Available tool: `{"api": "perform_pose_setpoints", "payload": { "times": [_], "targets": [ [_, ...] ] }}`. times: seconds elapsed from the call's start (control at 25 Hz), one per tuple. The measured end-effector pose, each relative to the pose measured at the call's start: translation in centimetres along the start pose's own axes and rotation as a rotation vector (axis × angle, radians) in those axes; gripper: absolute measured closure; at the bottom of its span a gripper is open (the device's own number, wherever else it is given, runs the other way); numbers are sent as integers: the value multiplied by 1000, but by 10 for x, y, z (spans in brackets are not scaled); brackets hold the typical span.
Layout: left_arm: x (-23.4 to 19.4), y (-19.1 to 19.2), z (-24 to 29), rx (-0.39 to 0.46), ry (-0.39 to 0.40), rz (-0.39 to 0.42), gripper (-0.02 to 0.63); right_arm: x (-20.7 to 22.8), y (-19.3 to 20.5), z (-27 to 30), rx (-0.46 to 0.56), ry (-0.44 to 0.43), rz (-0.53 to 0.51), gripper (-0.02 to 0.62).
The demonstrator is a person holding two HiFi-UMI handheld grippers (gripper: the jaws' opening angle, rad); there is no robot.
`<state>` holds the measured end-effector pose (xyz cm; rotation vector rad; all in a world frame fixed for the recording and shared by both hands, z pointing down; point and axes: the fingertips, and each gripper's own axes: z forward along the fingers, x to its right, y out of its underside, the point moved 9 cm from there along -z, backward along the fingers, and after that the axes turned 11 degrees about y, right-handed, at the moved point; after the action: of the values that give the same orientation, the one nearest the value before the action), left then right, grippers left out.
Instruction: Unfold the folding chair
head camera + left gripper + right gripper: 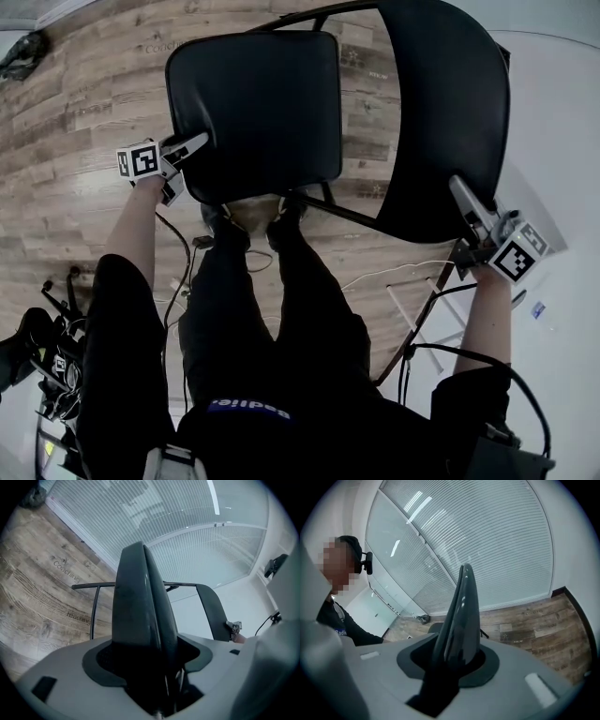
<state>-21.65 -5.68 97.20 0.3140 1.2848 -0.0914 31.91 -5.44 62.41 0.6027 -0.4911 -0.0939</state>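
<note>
The black folding chair stands in front of me in the head view, its padded seat (253,112) at the left and its curved backrest (450,122) at the right. My left gripper (183,167) is at the seat's left edge, jaws spread wide, one above and one below the edge. In the left gripper view the seat (140,606) runs edge-on between the jaws, with a thin gap at one side. My right gripper (473,220) is shut on the backrest's lower right edge. The thin glossy backrest (461,616) fills its jaws in the right gripper view.
My legs and shoes (248,220) are under the seat on a wooden plank floor (84,103). Cables (394,272) trail across it. Dark equipment (47,347) lies at the lower left. A white surface (553,141) lies to the right, and a glass wall with blinds (187,541) stands behind the chair.
</note>
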Motion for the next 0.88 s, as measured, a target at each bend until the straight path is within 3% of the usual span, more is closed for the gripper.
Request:
{"api": "perform_pose_setpoints", "payload": {
  "times": [0.44,0.68,0.88],
  "targets": [
    [-31,4,-18,35,20,1,297,-41,7,17,2,17,-30,494],
    [-50,5,-26,50,18,-20,282,-69,11,29,-6,76,-88,495],
    [-51,3,-29,78,33,23,282,-71,13,28,5,113,-81,514]
  ]
}}
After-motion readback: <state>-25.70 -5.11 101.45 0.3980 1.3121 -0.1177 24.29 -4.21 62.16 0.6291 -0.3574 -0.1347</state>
